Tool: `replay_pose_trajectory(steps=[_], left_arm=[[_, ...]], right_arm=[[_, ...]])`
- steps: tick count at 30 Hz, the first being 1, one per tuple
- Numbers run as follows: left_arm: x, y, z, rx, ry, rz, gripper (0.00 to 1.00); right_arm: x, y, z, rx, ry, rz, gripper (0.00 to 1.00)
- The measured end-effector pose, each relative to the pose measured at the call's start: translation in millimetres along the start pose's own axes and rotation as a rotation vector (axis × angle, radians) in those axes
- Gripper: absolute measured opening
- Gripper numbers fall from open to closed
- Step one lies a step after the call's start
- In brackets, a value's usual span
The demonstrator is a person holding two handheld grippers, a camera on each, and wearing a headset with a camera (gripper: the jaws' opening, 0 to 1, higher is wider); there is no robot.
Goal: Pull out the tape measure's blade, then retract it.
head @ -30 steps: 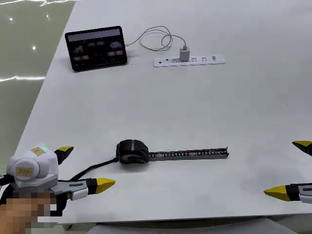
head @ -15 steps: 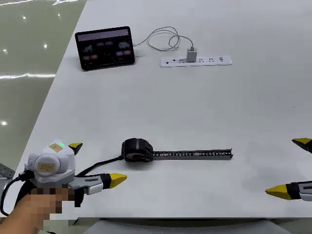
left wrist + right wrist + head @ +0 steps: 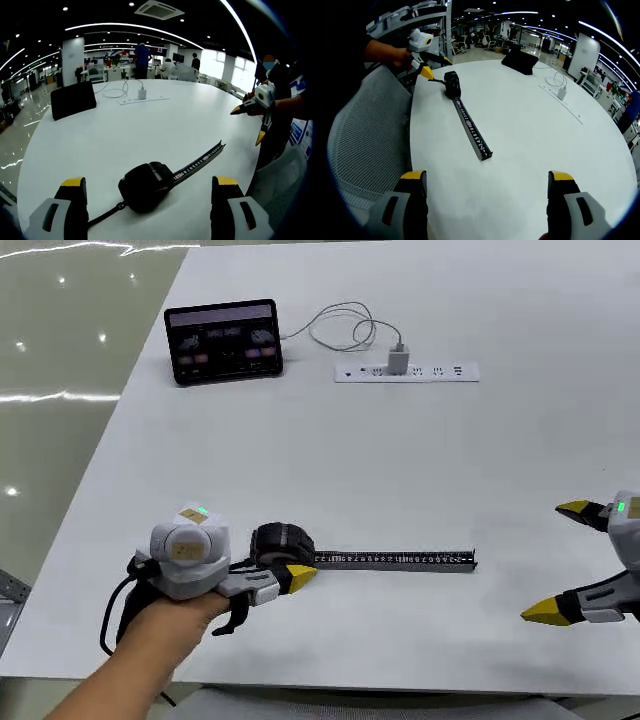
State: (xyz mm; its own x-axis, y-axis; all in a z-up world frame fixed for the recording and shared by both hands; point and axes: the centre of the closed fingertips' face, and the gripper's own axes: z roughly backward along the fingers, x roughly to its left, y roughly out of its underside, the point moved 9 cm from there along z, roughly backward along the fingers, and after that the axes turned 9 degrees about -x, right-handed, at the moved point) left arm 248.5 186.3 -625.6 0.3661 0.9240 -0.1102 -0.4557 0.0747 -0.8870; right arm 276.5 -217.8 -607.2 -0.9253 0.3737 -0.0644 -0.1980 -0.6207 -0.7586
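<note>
A black tape measure case (image 3: 282,543) lies on the white table (image 3: 400,460), its blade (image 3: 400,561) drawn out flat to the right. My left gripper (image 3: 285,558) is open, with a jaw on each side of the case (image 3: 145,185) and not squeezing it. The blade (image 3: 200,160) runs away to the right between the jaws. My right gripper (image 3: 558,560) hovers open beyond the blade's free end. From there the blade (image 3: 470,125) leads off to the case (image 3: 452,82) and the left gripper (image 3: 436,67). Between the right gripper's (image 3: 487,175) jaws is bare table.
A dark tablet (image 3: 224,340) stands at the back left. A white power strip (image 3: 408,371) with a charger and looped cable lies behind the middle. The table's near edge runs just below both grippers. A mesh chair (image 3: 365,150) sits at that edge.
My left gripper has moved right, from beside the strap to around the tape measure case. The right gripper has risen slightly and come inward. The tape and blade lie as before.
</note>
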Motion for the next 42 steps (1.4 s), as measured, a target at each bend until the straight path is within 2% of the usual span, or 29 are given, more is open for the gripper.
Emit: replay_pose_trajectory(steps=[2, 5, 7, 8, 9, 10, 14, 16, 17, 21, 24, 27, 30, 33, 38, 42], left_arm=[[1.8, 2.5, -4.0, -0.009, -0.038, 0.007, 1.0], [1.2, 6.3, -9.5, -0.017, -0.058, 0.015, 1.0], [2.8, 3.7, -13.1, -0.09, -0.08, -0.024, 1.0], [1.3, 5.8, -12.7, -0.068, -0.078, -0.005, 1.0], [1.2, 6.4, -13.5, -0.065, -0.082, 0.01, 1.0], [0.4, 6.3, -13.5, -0.082, -0.09, 0.017, 1.0], [-2.2, 11.8, -16.9, -0.076, -0.102, 0.029, 1.0], [-2.4, 12.8, -16.9, -0.101, -0.131, 0.077, 1.0], [-2.4, 14.9, -17.7, -0.102, -0.132, 0.082, 1.0], [-4.7, 20.6, -19.9, -0.093, -0.154, 0.07, 0.97], [-4.9, 19.7, -22.6, -0.118, -0.164, 0.029, 0.95], [-3.4, 19.2, -25.3, -0.124, -0.167, 0.041, 0.93], [-4.8, 20.8, -25.7, -0.12, -0.164, 0.039, 0.91], [-6.1, 24.1, -27.3, -0.102, -0.156, 0.047, 0.89], [-6.5, 24.0, -27.8, -0.097, -0.167, 0.051, 0.88], [-8.3, 25.8, -29.0, -0.09, -0.163, 0.046, 0.87]], right_arm=[[-1.6, -2.4, -5.7, 0.008, -0.019, 0.005, 0.95], [-4.1, -3.7, -13.9, 0.022, -0.044, 0.026, 0.93], [-6.4, -4.3, -20.5, 0.028, -0.063, 0.04, 0.89], [-7.2, -4.5, -23.4, 0.031, -0.066, 0.041, 0.89], [-7.6, -5.0, -26.2, 0.036, -0.074, 0.042, 0.9], [-8.5, -6.6, -29.8, 0.036, -0.081, 0.05, 0.89], [-10.3, -10.0, -42.2, 0.047, -0.103, 0.071, 0.88], [-9.7, -12.0, -48.6, 0.06, -0.117, 0.082, 0.86], [-9.5, -12.9, -51.9, 0.065, -0.123, 0.085, 0.86], [-10.7, -12.7, -61.7, 0.092, -0.138, 0.106, 0.8], [-10.2, -11.6, -68.4, 0.115, -0.16, 0.13, 0.73], [-8.5, -8.9, -76.7, 0.147, -0.196, 0.145, 0.66], [-7.7, -7.6, -83.5, 0.165, -0.21, 0.154, 0.61], [-5.3, -6.3, -91.2, 0.172, -0.241, 0.171, 0.53], [-5.3, -1.2, -97.0, 0.205, -0.268, 0.204, 0.4], [-10.7, 6.7, -100.1, 0.219, -0.277, 0.202, 0.33]])
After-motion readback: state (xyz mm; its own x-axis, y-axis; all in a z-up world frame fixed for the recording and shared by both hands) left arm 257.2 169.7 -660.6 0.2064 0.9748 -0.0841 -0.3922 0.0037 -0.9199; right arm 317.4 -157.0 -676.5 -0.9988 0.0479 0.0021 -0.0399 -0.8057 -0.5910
